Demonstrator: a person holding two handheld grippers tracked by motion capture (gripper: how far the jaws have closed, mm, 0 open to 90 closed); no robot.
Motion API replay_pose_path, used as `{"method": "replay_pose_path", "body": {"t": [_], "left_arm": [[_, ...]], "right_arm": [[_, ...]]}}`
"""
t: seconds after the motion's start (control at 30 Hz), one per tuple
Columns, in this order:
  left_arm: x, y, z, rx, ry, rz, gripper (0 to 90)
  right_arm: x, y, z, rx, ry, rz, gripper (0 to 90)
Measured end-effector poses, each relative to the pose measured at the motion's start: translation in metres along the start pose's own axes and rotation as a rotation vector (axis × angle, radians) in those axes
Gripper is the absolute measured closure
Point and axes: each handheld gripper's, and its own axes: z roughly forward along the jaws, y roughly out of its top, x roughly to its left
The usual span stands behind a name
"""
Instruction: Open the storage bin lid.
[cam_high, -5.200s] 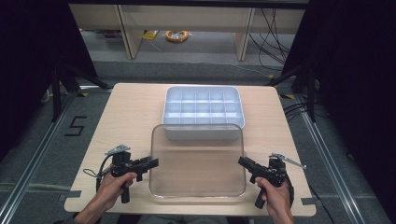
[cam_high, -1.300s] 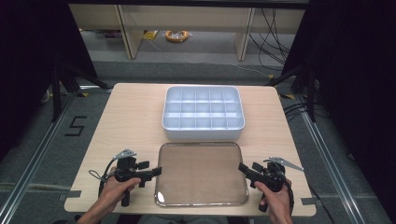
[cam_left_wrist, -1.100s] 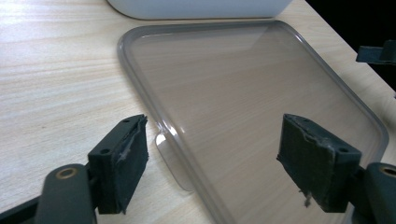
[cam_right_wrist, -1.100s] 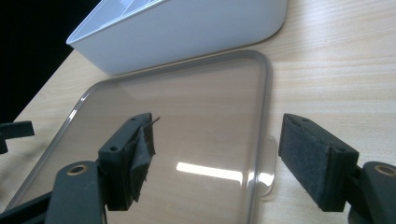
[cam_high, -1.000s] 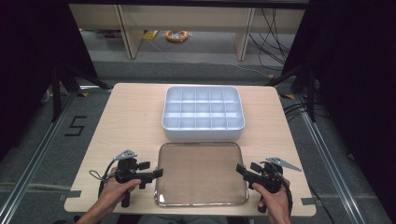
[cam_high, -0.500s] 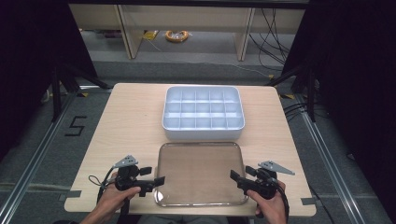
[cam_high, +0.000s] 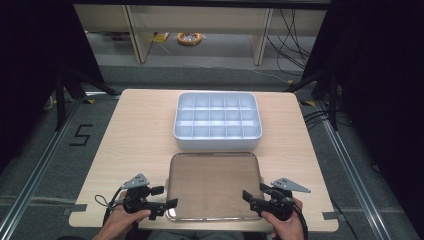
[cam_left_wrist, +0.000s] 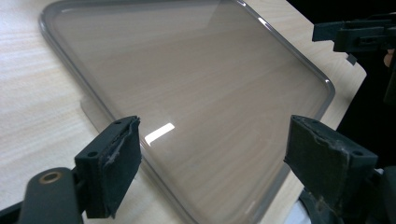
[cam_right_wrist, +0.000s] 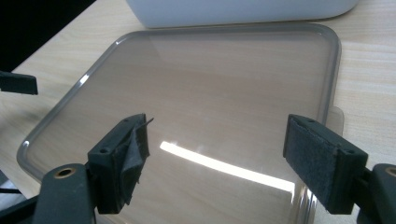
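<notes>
A clear smoky plastic lid (cam_high: 214, 186) lies flat on the wooden desk (cam_high: 135, 135), near the person's edge, just in front of a white compartment box (cam_high: 217, 120). The left gripper (cam_high: 167, 204) sits at the lid's left near corner, the right gripper (cam_high: 248, 197) at its right near corner. On both, the jaws stand wide apart over the lid, clamping nothing.
</notes>
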Motion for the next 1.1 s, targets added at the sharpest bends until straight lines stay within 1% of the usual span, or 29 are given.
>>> {"method": "replay_pose_path", "body": {"t": [0.03, 0.07, 0.1, 0.13, 0.17, 0.2, 0.23, 0.27, 0.3, 0.33, 0.37, 0.4, 0.47, 0.5, 0.57, 0.6, 0.63, 0.67, 0.73, 0.8, 0.83, 0.9, 0.97, 1.0, 1.03, 1.07, 1.1], "left_arm": [[-0.002, -0.002, 0.0, 0.002, -0.002, 0.003, 17.9], [-0.003, -0.002, -0.001, 0.005, -0.006, 0.005, 18.1], [-0.005, -0.003, -0.001, 0.005, -0.007, 0.012, 18.1], [-0.006, -0.004, -0.001, 0.007, -0.003, 0.017, 18.1], [-0.008, -0.005, -0.002, 0.01, -0.007, 0.018, 18.2], [-0.01, -0.007, -0.002, 0.004, -0.003, 0.019, 18.3], [-0.01, -0.008, -0.003, 0.018, -0.012, 0.027, 18.3], [-0.011, -0.009, -0.002, 0.009, -0.015, 0.02, 18.3], [-0.011, -0.009, -0.003, 0.021, -0.015, 0.029, 18.4], [-0.012, -0.01, -0.003, 0.021, -0.017, 0.024, 18.5], [-0.012, -0.01, -0.002, 0.016, -0.016, 0.019, 18.5], [-0.013, -0.01, -0.003, 0.019, -0.01, 0.019, 18.5], [-0.013, -0.01, -0.003, 0.019, -0.015, 0.021, 18.7], [-0.012, -0.01, -0.002, 0.017, -0.015, 0.02, 19.0], [-0.012, -0.011, -0.002, 0.022, -0.014, 0.021, 19.3], [-0.011, -0.011, -0.001, 0.026, -0.015, 0.024, 19.4], [-0.011, -0.011, -0.001, 0.027, -0.014, 0.023, 19.5], [-0.011, -0.011, -0.001, 0.031, -0.013, 0.027, 19.6], [-0.012, -0.011, -0.001, 0.034, -0.014, 0.033, 19.8], [-0.011, -0.011, -0.001, 0.034, -0.011, 0.032, 20.0], [-0.011, -0.011, -0.001, 0.033, -0.01, 0.031, 20.1], [-0.011, -0.011, -0.001, 0.032, -0.009, 0.03, 20.1], [-0.011, -0.011, -0.001, 0.033, -0.008, 0.03, 20.1], [-0.011, -0.011, -0.001, 0.032, -0.008, 0.029, 20.1], [-0.011, -0.011, -0.001, 0.033, -0.008, 0.03, 20.1], [-0.011, -0.011, -0.001, 0.03, -0.007, 0.028, 20.1], [-0.011, -0.011, -0.001, 0.025, -0.004, 0.022, 20.2]], "right_arm": [[0.001, 0.0, -0.001, 0.011, -0.005, -0.009, 23.2], [0.003, -0.002, -0.001, 0.01, -0.004, -0.017, 23.2], [0.004, -0.002, -0.002, 0.011, 0.002, -0.014, 23.1], [0.004, -0.003, -0.002, 0.012, 0.001, -0.028, 23.1], [0.006, -0.004, -0.004, 0.023, 0.002, -0.019, 23.0], [0.007, -0.005, -0.003, 0.023, 0.014, -0.026, 22.9], [0.009, -0.006, -0.004, 0.029, 0.015, -0.04, 22.8], [0.012, -0.008, -0.004, 0.038, 0.016, -0.028, 22.9], [0.013, -0.009, -0.004, 0.033, 0.016, -0.049, 22.8], [0.014, -0.009, -0.004, 0.038, 0.011, -0.061, 22.8], [0.015, -0.01, -0.003, 0.027, 0.013, -0.066, 22.9], [0.016, -0.01, -0.003, 0.039, 0.027, -0.07, 22.9], [0.019, -0.011, -0.002, 0.035, 0.034, -0.066, 22.9], [0.019, -0.01, -0.002, 0.044, 0.027, -0.076, 22.9], [0.019, -0.011, -0.001, 0.044, 0.04, -0.074, 22.9], [0.018, -0.011, -0.002, 0.044, 0.027, -0.073, 22.9], [0.017, -0.011, -0.001, 0.035, 0.032, -0.075, 22.9], [0.017, -0.011, -0.002, 0.043, 0.036, -0.066, 22.9], [0.015, -0.01, -0.002, 0.039, 0.032, -0.07, 23.0], [0.015, -0.01, -0.002, 0.042, 0.033, -0.061, 22.9], [0.016, -0.01, -0.003, 0.048, 0.029, -0.047, 22.9], [0.015, -0.01, -0.002, 0.035, 0.028, -0.06, 23.0], [0.014, -0.01, -0.003, 0.042, 0.026, -0.062, 23.0], [0.016, -0.011, -0.003, 0.045, 0.031, -0.03, 23.0], [0.013, -0.01, -0.002, 0.035, 0.032, -0.059, 23.0], [0.014, -0.01, -0.002, 0.037, 0.016, -0.051, 23.0], [0.015, -0.011, -0.003, 0.037, 0.027, -0.028, 23.0]]}}
